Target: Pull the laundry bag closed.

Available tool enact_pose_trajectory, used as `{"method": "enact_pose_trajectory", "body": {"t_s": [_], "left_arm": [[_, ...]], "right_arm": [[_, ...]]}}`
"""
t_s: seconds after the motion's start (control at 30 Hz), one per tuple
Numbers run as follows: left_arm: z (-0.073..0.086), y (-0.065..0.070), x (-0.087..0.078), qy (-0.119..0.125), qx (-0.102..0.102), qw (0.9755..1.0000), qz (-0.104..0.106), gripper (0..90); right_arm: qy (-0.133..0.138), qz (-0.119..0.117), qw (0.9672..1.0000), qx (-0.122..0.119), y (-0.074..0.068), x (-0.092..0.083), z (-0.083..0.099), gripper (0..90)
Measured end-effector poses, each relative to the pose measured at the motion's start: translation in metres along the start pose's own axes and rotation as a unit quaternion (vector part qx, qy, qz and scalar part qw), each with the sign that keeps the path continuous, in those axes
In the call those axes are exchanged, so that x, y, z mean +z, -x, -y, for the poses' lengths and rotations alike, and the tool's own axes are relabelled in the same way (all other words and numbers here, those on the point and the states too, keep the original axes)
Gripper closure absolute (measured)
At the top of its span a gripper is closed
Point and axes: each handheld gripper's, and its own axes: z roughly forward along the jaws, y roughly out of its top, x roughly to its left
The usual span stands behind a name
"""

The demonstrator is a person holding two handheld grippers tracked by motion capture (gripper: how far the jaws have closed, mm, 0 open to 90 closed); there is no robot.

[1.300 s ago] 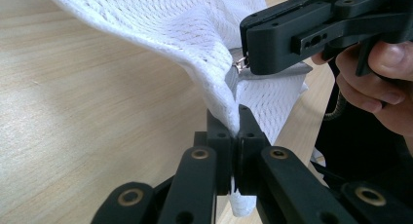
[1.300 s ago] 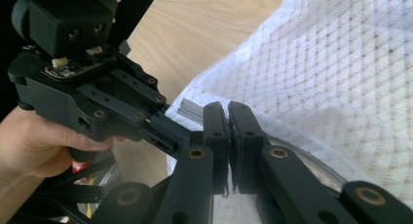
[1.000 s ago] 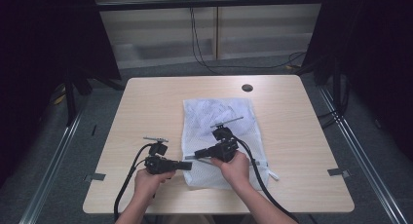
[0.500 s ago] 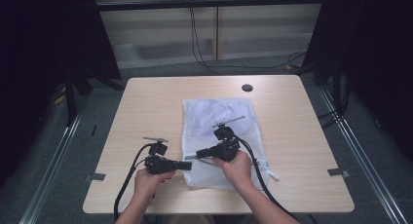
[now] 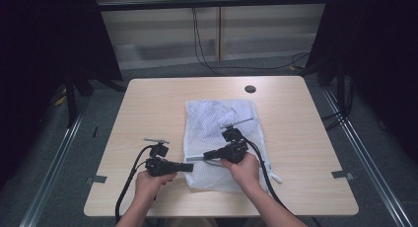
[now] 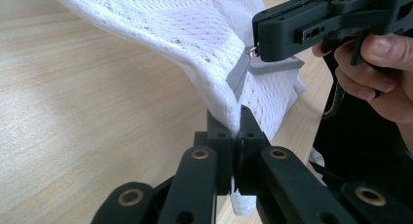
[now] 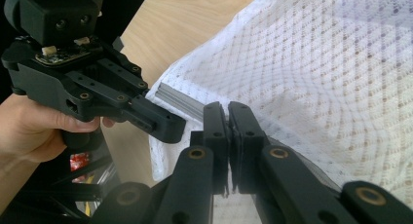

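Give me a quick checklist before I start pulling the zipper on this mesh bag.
1. Left tool shut on the bag edge by the zipper: ok.
2. Right tool on the zipper pull: ok; its tip is at the pull, jaws shut.
3. Bag lying flat on the table: ok.
4. Zipper path free of snagged mesh: cannot tell.
5. Cable lies across the bag: not ok.

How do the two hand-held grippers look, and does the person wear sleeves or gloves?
Both the left gripper and the right gripper are matte black, with flat linkage arms joined by brass-coloured pivots. A thick black cable trails from each, and a thin grey plate sits on top. The left hand and right hand are bare; no sleeves cover the forearms.
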Motion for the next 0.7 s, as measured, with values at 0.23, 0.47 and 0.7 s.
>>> {"method": "enact_pose_trajectory", "body": {"t_s": [0.23, 0.47, 0.7], "left_arm": [[0.0000, 0.0008, -0.0004, 0.000, -0.001, 1.0000, 0.005, 88.3], [0.0001, 0.0006, 0.0003, -0.003, 0.000, 1.0000, 0.005, 88.2], [-0.0001, 0.0003, -0.0011, -0.001, 0.000, 1.0000, 0.004, 88.3]], "right_arm": [[0.004, -0.005, 1.0000, 0.004, 0.0037, -0.0048, 0.0022, 86.9], [0.000, 0.000, 1.0000, -0.003, 0.0032, -0.0057, 0.0035, 86.9], [0.000, -0.003, 1.0000, 0.002, 0.0056, -0.0072, 0.0036, 86.9]]}}
